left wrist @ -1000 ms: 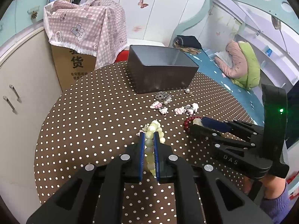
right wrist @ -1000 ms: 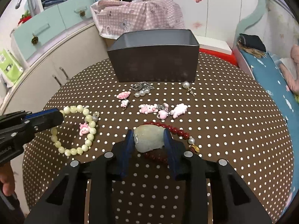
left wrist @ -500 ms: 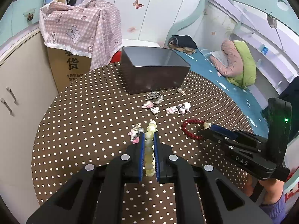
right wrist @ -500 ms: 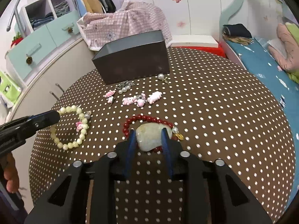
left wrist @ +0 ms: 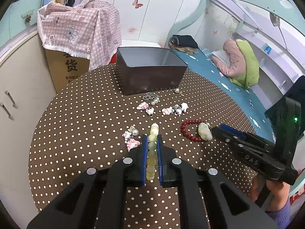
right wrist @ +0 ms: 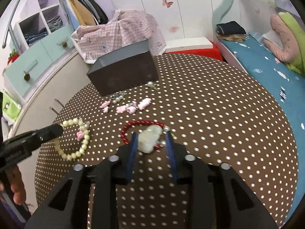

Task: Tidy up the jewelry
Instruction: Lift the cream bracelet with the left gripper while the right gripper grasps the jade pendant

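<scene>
My left gripper (left wrist: 152,139) is shut on a pale green bead bracelet (left wrist: 151,149); the bracelet also shows in the right wrist view (right wrist: 76,139), with pink charms on it. A red bead bracelet (left wrist: 187,130) with a pale jade pendant (right wrist: 149,138) lies on the polka-dot table. My right gripper (right wrist: 151,136) is open, its fingers standing on either side of the pendant without pressing it. An open dark grey box (left wrist: 150,70) stands at the far side of the table.
Small pink charms (left wrist: 165,109), a pearl keychain (left wrist: 151,97) and a pearl earring (left wrist: 178,91) lie in front of the box. A cardboard box under pink checked cloth (left wrist: 76,38) stands at back left, cabinets on the left, a bed (left wrist: 225,76) on the right.
My right gripper has opened and let go of the jade pendant, which now lies on the table. My left gripper still holds the green bracelet and both have drawn back from the box.
</scene>
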The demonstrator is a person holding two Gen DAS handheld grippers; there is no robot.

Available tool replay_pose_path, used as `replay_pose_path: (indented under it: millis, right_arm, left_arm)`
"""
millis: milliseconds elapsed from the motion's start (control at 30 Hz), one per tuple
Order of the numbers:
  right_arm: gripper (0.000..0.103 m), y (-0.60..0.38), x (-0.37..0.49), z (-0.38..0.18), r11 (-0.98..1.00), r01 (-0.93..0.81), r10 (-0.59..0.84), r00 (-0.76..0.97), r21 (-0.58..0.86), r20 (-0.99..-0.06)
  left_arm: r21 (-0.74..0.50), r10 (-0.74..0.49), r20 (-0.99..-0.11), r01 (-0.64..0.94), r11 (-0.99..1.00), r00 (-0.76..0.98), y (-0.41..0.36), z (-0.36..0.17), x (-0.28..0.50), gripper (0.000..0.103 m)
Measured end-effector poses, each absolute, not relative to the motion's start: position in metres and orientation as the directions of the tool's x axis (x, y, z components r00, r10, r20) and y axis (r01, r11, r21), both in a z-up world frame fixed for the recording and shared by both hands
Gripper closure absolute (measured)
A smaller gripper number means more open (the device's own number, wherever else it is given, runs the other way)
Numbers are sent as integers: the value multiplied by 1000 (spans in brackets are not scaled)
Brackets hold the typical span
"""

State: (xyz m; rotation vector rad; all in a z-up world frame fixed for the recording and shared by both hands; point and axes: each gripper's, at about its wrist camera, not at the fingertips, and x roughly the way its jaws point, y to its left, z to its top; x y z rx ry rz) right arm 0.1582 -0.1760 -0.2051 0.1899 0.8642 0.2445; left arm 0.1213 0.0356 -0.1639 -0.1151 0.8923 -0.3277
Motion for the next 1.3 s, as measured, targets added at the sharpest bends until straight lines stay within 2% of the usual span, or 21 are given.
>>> replay_pose_path:
  millis: [333, 433, 700, 800, 1033, 1167, 1233, 1300]
  right_arm:
    - [59, -153, 178, -225, 981, -116, 192, 599, 153, -777]
    - [74, -153, 178, -225, 981, -129, 196, 603, 148, -773]
    - [76, -161, 173, -217, 976, -147, 220, 618, 164, -755]
    - [86, -166, 169, -209, 973, -159, 232, 629, 170, -742]
    - [87, -179, 178, -214, 968, -153, 251, 590, 198, -767]
    - [84, -176, 178, -209, 971, -152, 239, 622, 185, -746]
    - [82, -170, 180, -210, 970, -172, 241, 617, 170, -750]
    - [72, -163, 181, -211, 969, -196, 239, 612, 148, -754]
  left_arm:
    - [-238, -334, -747, 238, 942, 575, 35, -166, 121, 95]
    - [-240, -340, -745, 245, 939, 574, 34, -165, 123, 95]
    - [-271, -387, -725, 281, 921, 569, 32, -154, 127, 95]
    - [-293, -416, -714, 299, 908, 563, 31, -150, 128, 95]
    - [-283, -410, -711, 301, 911, 571, 29, -146, 134, 95]
    - [-280, -404, -719, 296, 913, 566, 28, -148, 134, 95]
    - [-283, -403, -722, 292, 914, 562, 28, -150, 134, 95]
    - [-280, -404, -723, 296, 913, 560, 27, -150, 134, 95]
